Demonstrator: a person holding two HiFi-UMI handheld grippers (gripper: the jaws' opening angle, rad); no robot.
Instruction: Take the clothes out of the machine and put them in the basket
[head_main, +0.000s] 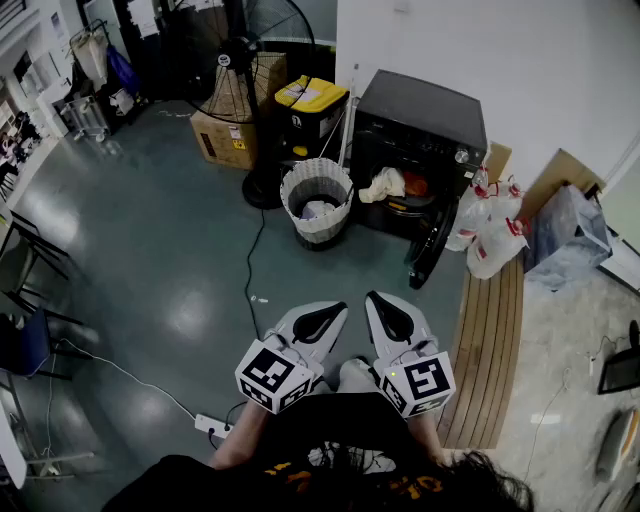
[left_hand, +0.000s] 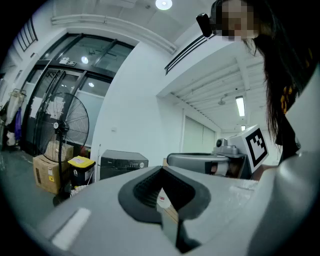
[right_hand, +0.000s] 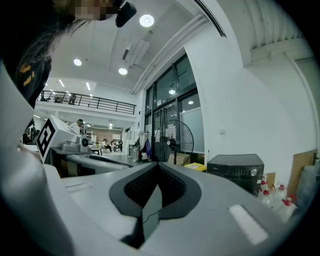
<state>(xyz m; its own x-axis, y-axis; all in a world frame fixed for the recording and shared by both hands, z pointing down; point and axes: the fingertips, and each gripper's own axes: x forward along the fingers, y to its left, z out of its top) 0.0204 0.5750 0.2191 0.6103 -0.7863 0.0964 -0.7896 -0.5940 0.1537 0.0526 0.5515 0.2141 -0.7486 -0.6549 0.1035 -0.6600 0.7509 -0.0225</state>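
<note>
The black machine (head_main: 421, 125) stands against the far wall with its door (head_main: 430, 246) swung open. A cream cloth (head_main: 383, 184) and an orange cloth (head_main: 416, 185) hang out of its opening. To its left is the white woven basket (head_main: 317, 182), holding a pale cloth (head_main: 315, 210). My left gripper (head_main: 335, 308) and right gripper (head_main: 378, 299) are held side by side close to my body, far from the machine, both shut and empty. The machine (left_hand: 123, 164) shows small in the left gripper view beyond the gripper (left_hand: 161, 168), and the machine (right_hand: 235, 170) is also beyond the gripper (right_hand: 157, 168) in the right gripper view.
A tall standing fan (head_main: 247, 60), a cardboard box (head_main: 222, 138) and a yellow-lidded black bin (head_main: 311, 112) stand behind the basket. White bags and bottles (head_main: 488, 232) sit right of the machine. A cable (head_main: 250, 270) and power strip (head_main: 213, 426) lie on the floor; a wooden strip (head_main: 492, 340) is at right.
</note>
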